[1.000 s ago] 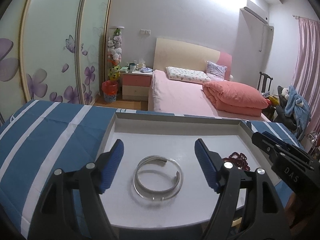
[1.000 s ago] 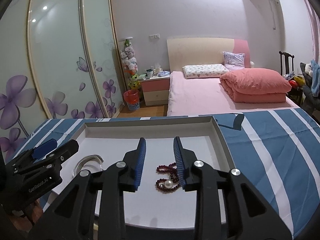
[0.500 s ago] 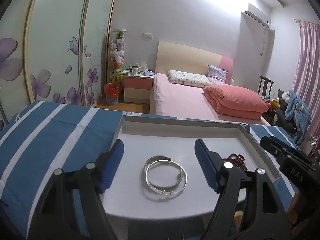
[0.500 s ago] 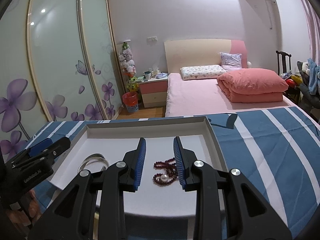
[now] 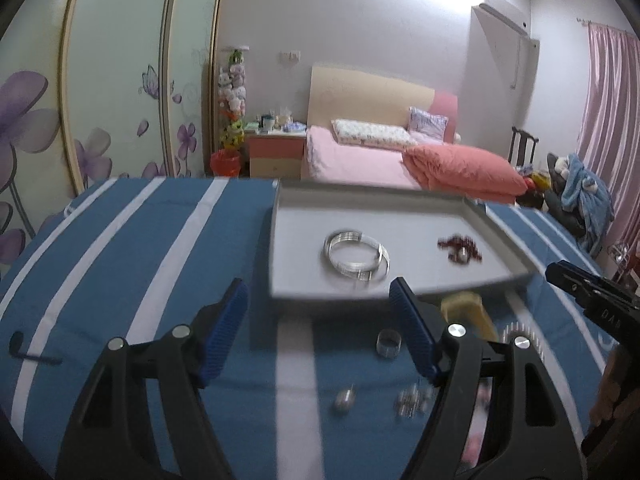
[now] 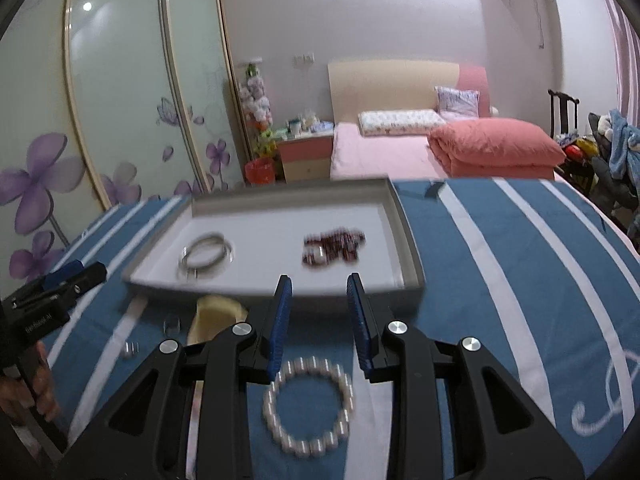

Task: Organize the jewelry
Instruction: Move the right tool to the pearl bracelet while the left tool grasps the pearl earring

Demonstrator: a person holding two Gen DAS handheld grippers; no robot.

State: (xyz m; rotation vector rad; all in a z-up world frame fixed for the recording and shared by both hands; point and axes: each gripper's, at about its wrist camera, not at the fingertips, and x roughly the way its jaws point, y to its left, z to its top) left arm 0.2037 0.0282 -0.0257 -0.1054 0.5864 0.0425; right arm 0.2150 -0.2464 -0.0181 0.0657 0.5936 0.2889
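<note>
A grey tray (image 5: 496, 236) lies on the blue striped cloth and holds silver bangles (image 5: 356, 258) and a dark red bead bracelet (image 5: 460, 249). My left gripper (image 5: 318, 296) stands wide open and empty over the cloth, short of the tray's near edge. Under it lie a small silver band (image 5: 389, 343) and two little silver pieces (image 5: 345, 400). In the right wrist view my right gripper (image 6: 319, 286) has a narrow empty gap between its pads, just short of the tray (image 6: 404, 232). A pearl bracelet (image 6: 310, 404) lies on the cloth below it. The bangles (image 6: 208, 256) and red beads (image 6: 334, 246) sit beyond.
A cream block (image 6: 218, 314) rests against the tray's near edge. A black hex key (image 5: 28, 350) lies far left on the cloth. The cloth spreads wide to the right of the tray. Behind are a pink bed, a nightstand and flowered wardrobe doors.
Both grippers have drawn back from over the tray toward the near side. Loose jewelry on the cloth in front of the tray has come into view. Jaw gaps are unchanged.
</note>
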